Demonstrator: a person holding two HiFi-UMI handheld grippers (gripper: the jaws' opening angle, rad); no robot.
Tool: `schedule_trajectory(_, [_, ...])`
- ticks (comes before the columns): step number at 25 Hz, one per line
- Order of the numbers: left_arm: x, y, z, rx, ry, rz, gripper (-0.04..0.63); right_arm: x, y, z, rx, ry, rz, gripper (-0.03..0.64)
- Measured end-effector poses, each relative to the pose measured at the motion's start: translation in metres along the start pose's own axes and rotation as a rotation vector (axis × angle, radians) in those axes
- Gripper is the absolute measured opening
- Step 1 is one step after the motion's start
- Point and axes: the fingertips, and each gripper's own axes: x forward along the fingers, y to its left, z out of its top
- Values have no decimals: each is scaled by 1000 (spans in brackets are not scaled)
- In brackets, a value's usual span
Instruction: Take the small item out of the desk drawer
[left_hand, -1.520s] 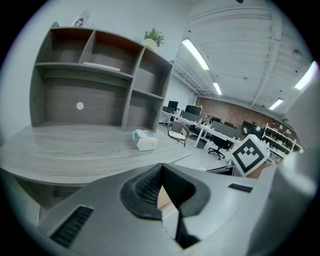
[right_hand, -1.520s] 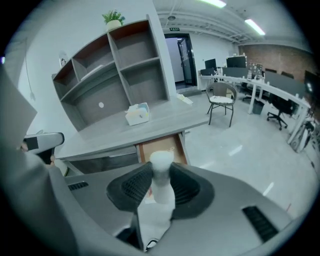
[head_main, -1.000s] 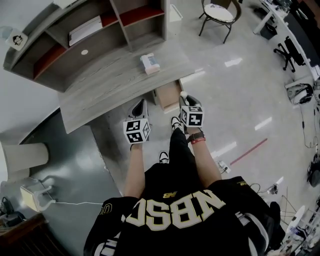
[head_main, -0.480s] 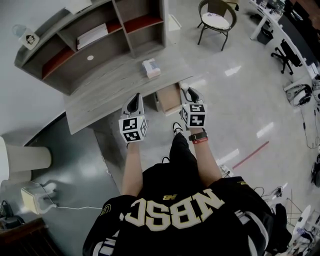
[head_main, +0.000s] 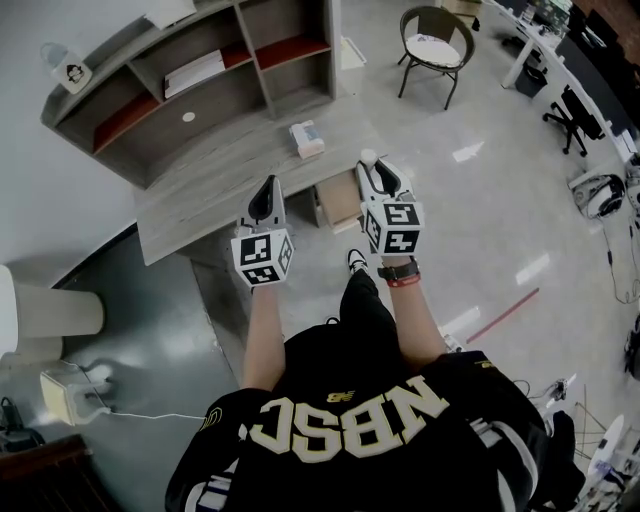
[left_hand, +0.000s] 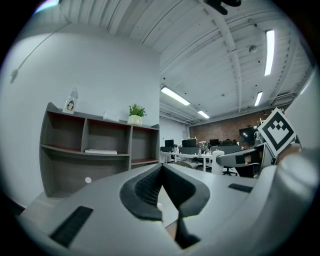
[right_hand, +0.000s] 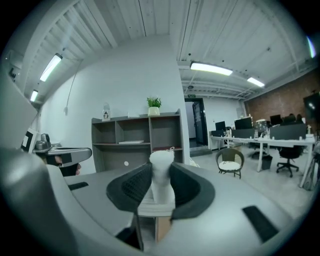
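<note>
The small white item (right_hand: 161, 159) is clamped upright between the pads of the right gripper (right_hand: 161, 171), which is held above the open drawer (head_main: 338, 197) at the near right of the desk (head_main: 220, 175). The left gripper (left_hand: 161, 169) is pinched closed on nothing and is held to the left, over the near edge of the desk. A box (head_main: 305, 138) is seen farther back on the desk, with shelves (head_main: 200, 75) beyond.

Box (head_main: 305, 137) on desk (head_main: 200, 195), before shelves (head_main: 215, 85)
</note>
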Motion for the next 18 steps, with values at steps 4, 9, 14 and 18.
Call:
schedule_trajectory(4, [-5, -4, 17, 9, -39, 0, 14, -8, 4, 17, -30, -46, -1, 123])
schedule_trajectory(9, [-10, -6, 28, 13, -66, 3, 14, -18, 9, 36, -60, -97, 3, 123])
schedule_trajectory(14, [-10, -5, 32, 12, -75, 14, 14, -20, 9, 42, -74, -108, 8, 123])
schedule_trajectory(18, [-8, -2, 30, 3, -70, 19, 14, -15, 10, 39, -73, -98, 20, 123])
